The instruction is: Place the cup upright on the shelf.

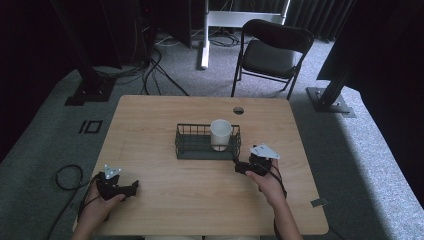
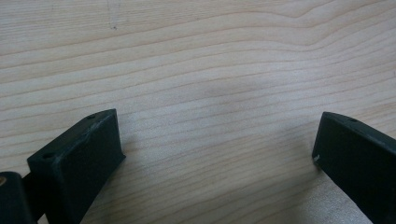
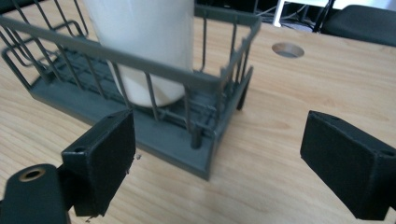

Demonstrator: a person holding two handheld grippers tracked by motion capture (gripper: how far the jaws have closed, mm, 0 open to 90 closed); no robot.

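Wooden table (image 1: 165, 200) at my station: white cup (image 1: 220, 134) already stands in the wire basket's (image 1: 192, 145) right end, my right gripper (image 1: 239, 165) gaping beside its corner, left gripper (image 1: 134, 189) released over bare wood

Looking down from above on the table (image 1: 150, 210); riding low on each gripper, close over that same wood.
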